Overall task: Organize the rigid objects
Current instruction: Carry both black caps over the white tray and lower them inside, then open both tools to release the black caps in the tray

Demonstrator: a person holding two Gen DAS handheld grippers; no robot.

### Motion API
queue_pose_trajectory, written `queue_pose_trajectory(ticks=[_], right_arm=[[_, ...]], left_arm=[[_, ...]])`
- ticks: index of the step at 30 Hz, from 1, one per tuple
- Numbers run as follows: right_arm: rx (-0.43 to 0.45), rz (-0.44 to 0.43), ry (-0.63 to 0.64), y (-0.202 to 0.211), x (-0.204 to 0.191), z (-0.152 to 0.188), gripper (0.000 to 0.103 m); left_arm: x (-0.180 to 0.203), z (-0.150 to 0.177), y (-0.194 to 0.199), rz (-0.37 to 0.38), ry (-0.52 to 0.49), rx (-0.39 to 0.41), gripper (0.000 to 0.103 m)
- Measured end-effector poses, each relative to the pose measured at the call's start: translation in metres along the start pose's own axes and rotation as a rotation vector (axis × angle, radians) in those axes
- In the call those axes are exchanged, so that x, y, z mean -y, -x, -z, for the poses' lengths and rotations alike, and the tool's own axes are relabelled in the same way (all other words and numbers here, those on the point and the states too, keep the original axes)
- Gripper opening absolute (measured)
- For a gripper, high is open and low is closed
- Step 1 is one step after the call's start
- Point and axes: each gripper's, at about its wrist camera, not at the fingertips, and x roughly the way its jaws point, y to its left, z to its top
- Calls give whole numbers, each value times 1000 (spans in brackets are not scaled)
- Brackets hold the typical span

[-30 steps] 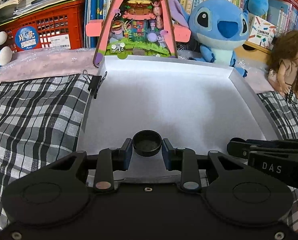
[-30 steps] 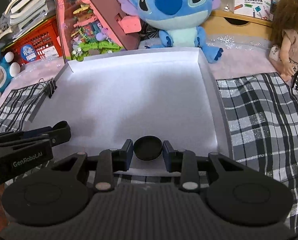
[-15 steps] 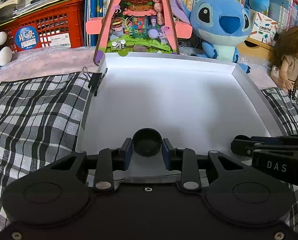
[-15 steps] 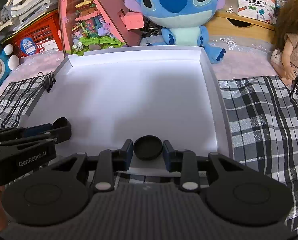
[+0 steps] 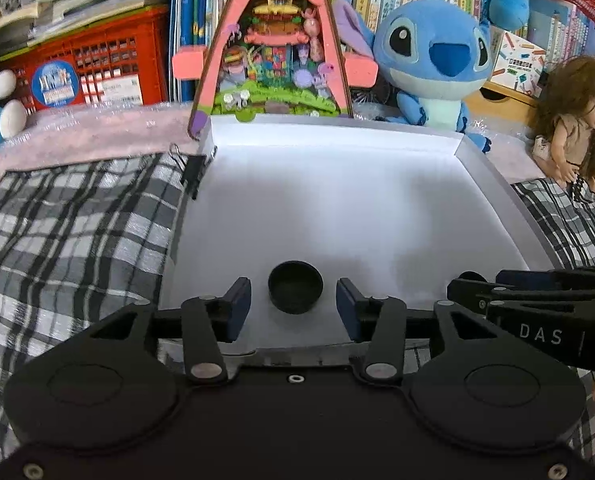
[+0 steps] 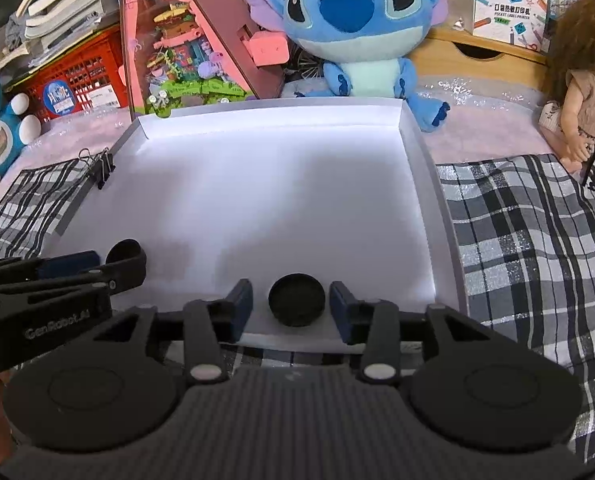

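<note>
In the left wrist view a small black round cap [image 5: 295, 293], hollow side up, sits on the floor of the white tray [image 5: 337, 128] near its front edge. My left gripper [image 5: 293, 308] is open, its blue pads on either side of the cap with a gap. In the right wrist view a second black round cap [image 6: 296, 300], flat side up, sits near the tray's [image 6: 417, 152] front edge. My right gripper [image 6: 291, 306] is open around it, apart from it. The left gripper also shows at the left of the right wrist view [image 6: 109, 264].
Black-and-white plaid cloth [image 5: 69, 224] lies on both sides of the tray. A binder clip [image 5: 191, 170] grips the tray's left rim. Behind stand a pink triangular toy house [image 5: 273, 40], a blue plush [image 5: 433, 56], a doll [image 5: 573, 120] and a red crate [image 5: 97, 68].
Both grippers have opened and let go of their black caps. The caps now rest on the tray floor between the fingers.
</note>
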Motion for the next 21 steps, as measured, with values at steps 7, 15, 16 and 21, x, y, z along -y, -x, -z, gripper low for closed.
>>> queue_pose_trajectory(ticks=[7, 15, 16, 21], right_arm=[[66, -12, 39, 21, -1, 6, 79], [149, -38, 64, 57, 5, 24, 87], [160, -41, 68, 61, 5, 26, 88], [205, -51, 104, 81, 2, 41, 91]], left_arm=[[-4, 6, 28, 11, -11, 54, 71], [-2, 28, 67, 33, -52, 129, 82], [-2, 32, 71, 40, -52, 137, 83], [2, 52, 89, 62, -64, 165, 84]])
